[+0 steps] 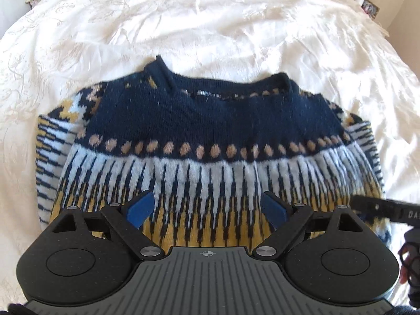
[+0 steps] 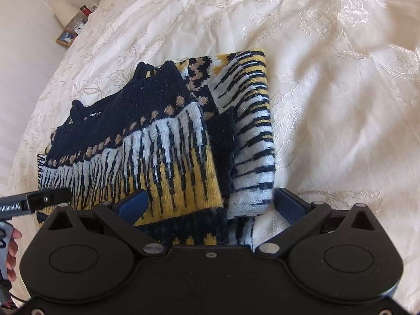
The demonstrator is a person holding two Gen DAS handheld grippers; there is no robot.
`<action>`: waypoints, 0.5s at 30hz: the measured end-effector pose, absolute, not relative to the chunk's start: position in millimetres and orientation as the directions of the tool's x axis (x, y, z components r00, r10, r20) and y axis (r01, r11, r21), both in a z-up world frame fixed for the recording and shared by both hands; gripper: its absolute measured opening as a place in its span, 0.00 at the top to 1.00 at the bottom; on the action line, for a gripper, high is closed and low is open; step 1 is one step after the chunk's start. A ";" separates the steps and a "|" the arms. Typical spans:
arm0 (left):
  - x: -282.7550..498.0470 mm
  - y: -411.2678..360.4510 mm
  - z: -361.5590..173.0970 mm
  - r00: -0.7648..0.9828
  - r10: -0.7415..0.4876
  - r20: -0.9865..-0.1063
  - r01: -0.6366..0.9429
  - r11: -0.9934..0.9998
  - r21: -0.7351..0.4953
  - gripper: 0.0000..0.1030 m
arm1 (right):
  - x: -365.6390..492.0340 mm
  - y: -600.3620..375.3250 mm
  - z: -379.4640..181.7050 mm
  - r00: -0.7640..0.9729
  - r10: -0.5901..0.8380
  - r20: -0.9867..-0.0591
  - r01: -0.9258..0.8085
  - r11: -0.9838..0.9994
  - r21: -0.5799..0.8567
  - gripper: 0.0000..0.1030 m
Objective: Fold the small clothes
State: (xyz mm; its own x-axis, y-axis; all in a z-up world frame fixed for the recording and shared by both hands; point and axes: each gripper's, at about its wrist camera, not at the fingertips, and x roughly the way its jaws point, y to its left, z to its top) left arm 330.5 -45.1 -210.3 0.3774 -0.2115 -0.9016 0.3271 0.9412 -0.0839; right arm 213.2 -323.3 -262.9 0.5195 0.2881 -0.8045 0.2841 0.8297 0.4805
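Sweater [image 1: 199, 136] lies on the bed, on a white embroidered bedspread [image 1: 210, 26], partly folded: both sleeves turned in along the sides, collar at the far end from the jaws, hem end nearest.

Left gripper [image 1: 206, 207]: jaws spread wide, blue pads [image 1: 140, 206] apart, nothing between them. They sit over the yellow/navy lower band of the sweater, roughly centred across its width. Can't tell from the wrist view whether the pad tips touch the knit or hover just above it. Navy yoke and neck label are straight ahead of the jaws, beyond the white spiked band.

Right gripper [image 2: 210, 204]: jaws also spread, not pinching. They straddle the near right corner of the sweater [image 2: 162, 141]; folded sleeve with white/navy stripes runs ahead of the jaws on the right side, its near end just beside the right pad [image 2: 288, 204]. Yellow front panel edge lies near the left pad. Contact with the fabric can't be confirmed.

Cross views: the right gripper's finger shows at the right edge of the left wrist view, just beside the sweater's right side; left gripper [image 2: 39, 199] finger enters at the left of the right wrist view, over the hem. A hand [image 2: 10, 246] holding it is partly visible below.

Framed picture [image 2: 65, 37] and small items on a shelf far ahead-left of the right jaws, off the bed.
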 end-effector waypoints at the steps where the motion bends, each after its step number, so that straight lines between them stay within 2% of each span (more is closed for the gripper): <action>1: 336.6 -49.1 -209.9 0.379 -0.212 -0.901 0.322 0.943 -0.087 0.14 | 212.2 -326.0 -262.2 0.520 0.300 -0.800 0.280 0.825 0.491 0.00; 9: 379.6 -83.6 -233.9 0.368 -0.137 -0.920 0.315 0.949 -0.015 0.14 | 212.1 -342.7 -256.1 0.558 0.405 -0.724 0.260 0.744 0.616 0.00; 15: 386.5 -91.9 -252.2 0.359 -0.101 -0.928 0.302 0.953 0.014 0.01 | 227.4 -342.5 -267.3 0.550 0.448 -0.705 0.222 0.736 0.640 0.00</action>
State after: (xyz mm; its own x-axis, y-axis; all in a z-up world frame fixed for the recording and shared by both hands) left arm 386.5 -91.9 -252.2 0.3594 -0.1008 -0.9277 0.3023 0.9531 0.0136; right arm 227.3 -342.5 -267.3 0.5498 0.4477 -0.7052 0.2221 0.7355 0.6401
